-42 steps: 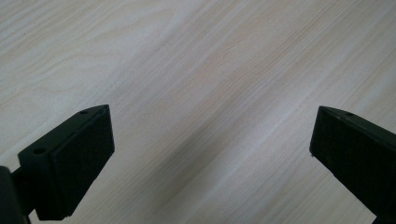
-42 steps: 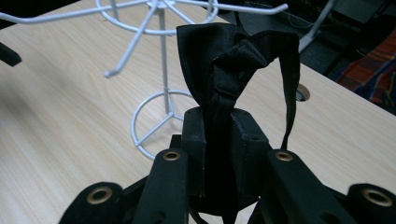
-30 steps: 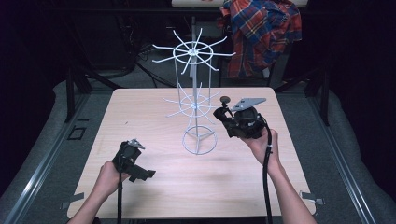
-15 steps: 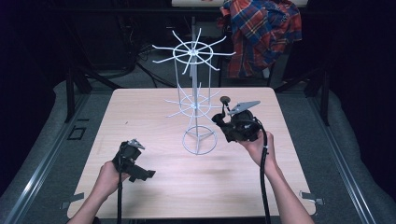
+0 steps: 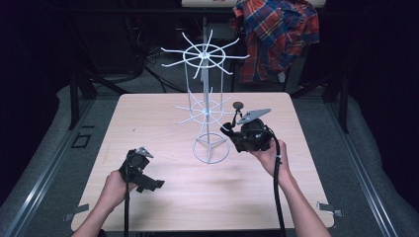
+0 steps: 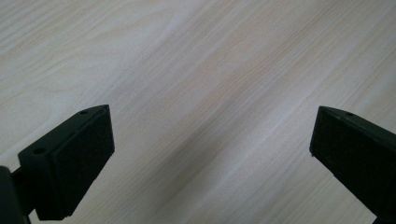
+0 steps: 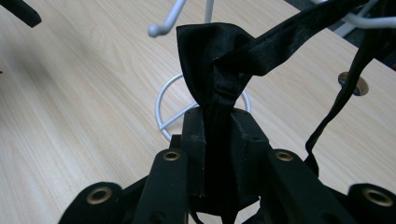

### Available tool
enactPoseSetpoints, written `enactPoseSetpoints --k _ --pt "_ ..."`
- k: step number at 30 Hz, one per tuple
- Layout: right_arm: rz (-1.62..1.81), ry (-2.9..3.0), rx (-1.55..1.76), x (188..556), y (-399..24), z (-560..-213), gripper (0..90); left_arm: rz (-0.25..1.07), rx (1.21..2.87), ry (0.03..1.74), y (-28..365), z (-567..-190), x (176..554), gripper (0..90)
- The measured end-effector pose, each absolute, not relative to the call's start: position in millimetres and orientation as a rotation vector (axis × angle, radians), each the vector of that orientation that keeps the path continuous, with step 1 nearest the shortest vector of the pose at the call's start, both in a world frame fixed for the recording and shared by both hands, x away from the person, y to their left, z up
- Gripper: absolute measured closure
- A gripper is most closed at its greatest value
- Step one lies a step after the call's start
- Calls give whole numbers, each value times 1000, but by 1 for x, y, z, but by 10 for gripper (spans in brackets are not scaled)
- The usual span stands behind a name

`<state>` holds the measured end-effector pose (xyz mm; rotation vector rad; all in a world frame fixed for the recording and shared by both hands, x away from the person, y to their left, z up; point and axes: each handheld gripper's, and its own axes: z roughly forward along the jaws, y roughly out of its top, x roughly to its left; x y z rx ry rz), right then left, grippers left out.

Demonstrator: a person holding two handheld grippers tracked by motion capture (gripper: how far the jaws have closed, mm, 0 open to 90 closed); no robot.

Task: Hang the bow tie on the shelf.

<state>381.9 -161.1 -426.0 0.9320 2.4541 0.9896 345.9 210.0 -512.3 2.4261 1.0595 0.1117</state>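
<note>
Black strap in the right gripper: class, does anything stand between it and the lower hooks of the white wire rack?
Nothing visible does. The right gripper, jaws shut on the black strap, sits beside the white wire rack, with open air up to its lower hooks.

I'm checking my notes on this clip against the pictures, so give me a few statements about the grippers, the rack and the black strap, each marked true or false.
1. The right gripper is shut on a black strap. True.
2. The left gripper holds the strap's other end. False: its jaws stand wide apart over bare table.
3. The wire rack lies on its side. False: it stands upright on its ring base.
4. The right gripper is beside the rack's base. True.
5. A plaid cloth lies on the table. False: it hangs beyond the far edge.
</note>
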Motion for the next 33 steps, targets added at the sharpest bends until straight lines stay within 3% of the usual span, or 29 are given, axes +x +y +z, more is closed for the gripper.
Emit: enactPoseSetpoints --k 33 --pt "955 2467 1023 395 -168 -453 755 106 2428 1059 209 -513 346 0"
